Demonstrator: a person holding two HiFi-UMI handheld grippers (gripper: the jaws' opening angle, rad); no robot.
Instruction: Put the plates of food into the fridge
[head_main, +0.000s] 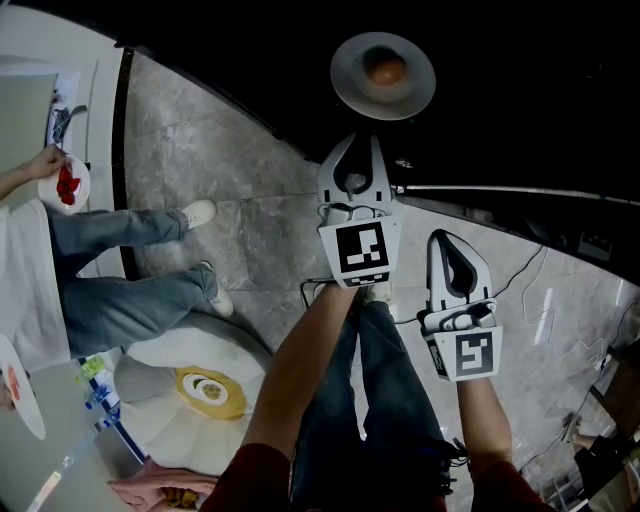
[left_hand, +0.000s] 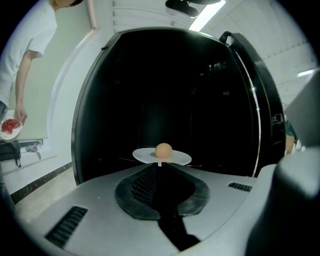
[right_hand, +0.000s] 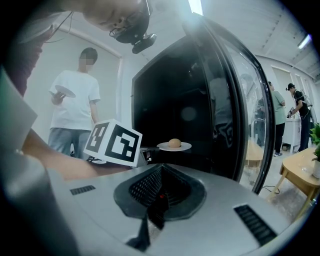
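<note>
**Plate of food poised at the open fridge (left_hand: 165, 90)**
The left gripper (head_main: 362, 140) clamps the plate (head_main: 383, 75) by its near rim at 12 o'clock. The right gripper (head_main: 447, 242), closed and empty, hangs at 4 o'clock. Next, probably: carry the plate in level and find a shelf.

fridge interior (left_hand: 165, 90): too dark for shelves to show
food (head_main: 385, 69) on plate (head_main: 352, 78): too small to identify
bystander (head_main: 60, 290): cropped by left edge
</note>
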